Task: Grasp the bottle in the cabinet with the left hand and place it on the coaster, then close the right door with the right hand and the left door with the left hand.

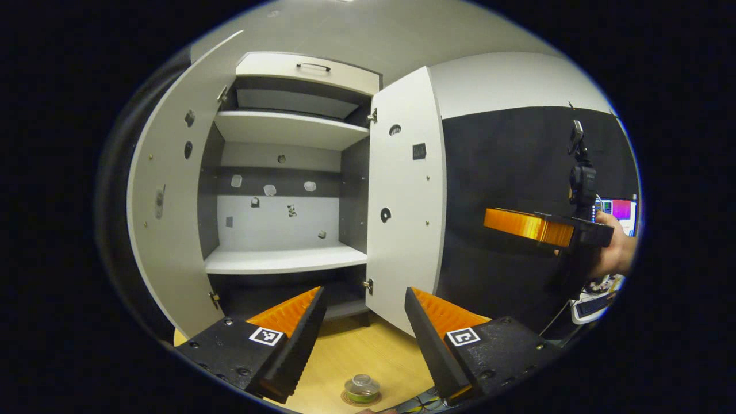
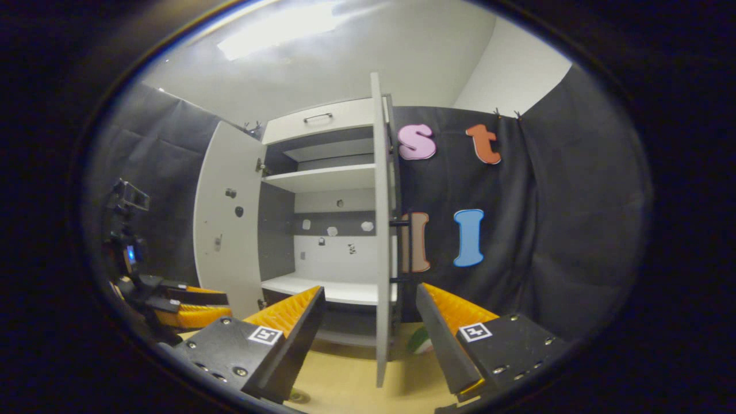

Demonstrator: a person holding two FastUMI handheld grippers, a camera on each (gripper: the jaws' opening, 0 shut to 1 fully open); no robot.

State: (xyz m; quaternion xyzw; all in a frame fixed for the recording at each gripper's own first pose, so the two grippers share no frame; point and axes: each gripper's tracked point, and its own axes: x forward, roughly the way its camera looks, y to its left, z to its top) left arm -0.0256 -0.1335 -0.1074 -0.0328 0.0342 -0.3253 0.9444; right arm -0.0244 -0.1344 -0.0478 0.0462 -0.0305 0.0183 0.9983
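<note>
My left tongs (image 1: 365,322) stand with fingers wide apart and nothing between them, poised above the wooden tabletop (image 1: 356,351); directly below the gap sits the bottle (image 1: 362,388) — a small clear jar with a rounded transparent cap and a green band at its base — resting on the round coaster (image 1: 348,398) near the table's front edge. My right tongs (image 2: 371,322) are likewise spread and hold nothing, aimed at the thin edge of the right door (image 2: 378,230), which stands swung out toward them. Beyond, the white cabinet (image 1: 287,172) stands open — its lower shelf (image 1: 284,259) and upper shelf (image 1: 287,127) are bare, with small stickers dotted across the back panel and a drawer with a metal handle (image 1: 313,66) on top. The left door (image 1: 167,213) is flung wide on its hinges. In the left gripper view my right tongs appear off to the side, gripped by my hand (image 1: 618,250), in front of the black cloth wall, with a lit monitor (image 1: 621,210) behind; in the right gripper view the left tongs (image 2: 190,307) show at the far left edge.
</note>
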